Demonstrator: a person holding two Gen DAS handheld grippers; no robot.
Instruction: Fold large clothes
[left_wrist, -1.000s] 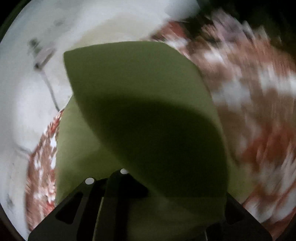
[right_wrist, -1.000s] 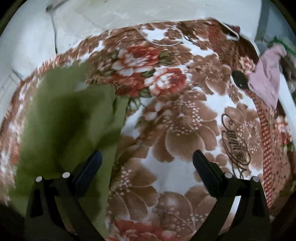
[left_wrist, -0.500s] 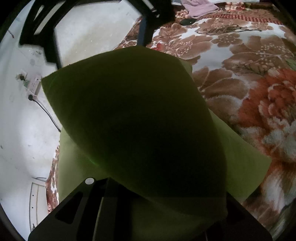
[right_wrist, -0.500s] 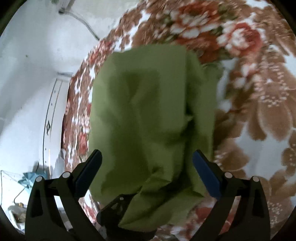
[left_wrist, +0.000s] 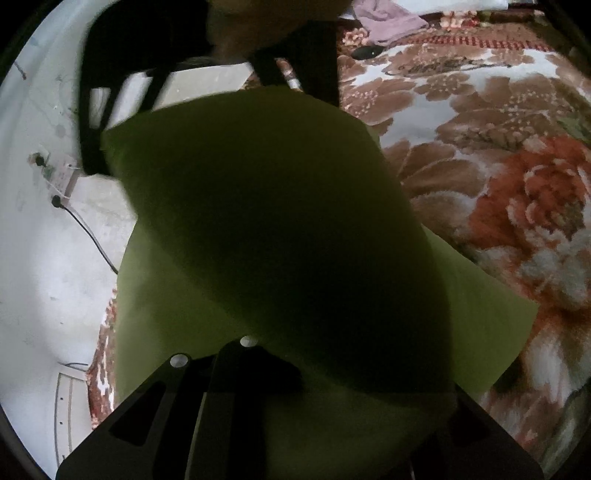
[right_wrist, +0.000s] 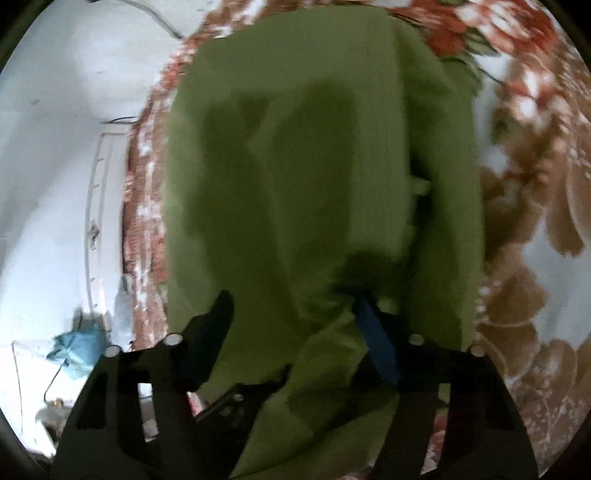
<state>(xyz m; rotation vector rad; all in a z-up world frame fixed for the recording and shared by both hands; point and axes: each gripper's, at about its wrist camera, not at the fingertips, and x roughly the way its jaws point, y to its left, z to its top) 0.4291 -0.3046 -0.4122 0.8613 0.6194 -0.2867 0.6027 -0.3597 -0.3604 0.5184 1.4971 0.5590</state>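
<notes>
An olive-green garment (left_wrist: 280, 229) lies on a floral blanket (left_wrist: 498, 177) and fills most of both views. My left gripper (left_wrist: 317, 369) is shut on a lifted fold of the green garment, which drapes over its fingers and hides the right one. In the right wrist view the garment (right_wrist: 314, 166) lies spread below my right gripper (right_wrist: 295, 317). Its jaws stand partly closed around a raised bunch of the cloth. The left gripper's dark body shows beneath that bunch.
The blanket (right_wrist: 535, 221) covers a bed beside a white wall (left_wrist: 44, 229) with a socket and cable (left_wrist: 59, 177). A pink cloth (left_wrist: 388, 22) and a dark object (left_wrist: 365, 51) lie at the far end. A blue cloth (right_wrist: 77, 350) lies on the floor.
My right gripper has swung left from the bare blanket onto the green garment, come close, and its jaws have narrowed around the cloth. My left gripper keeps holding the lifted fold.
</notes>
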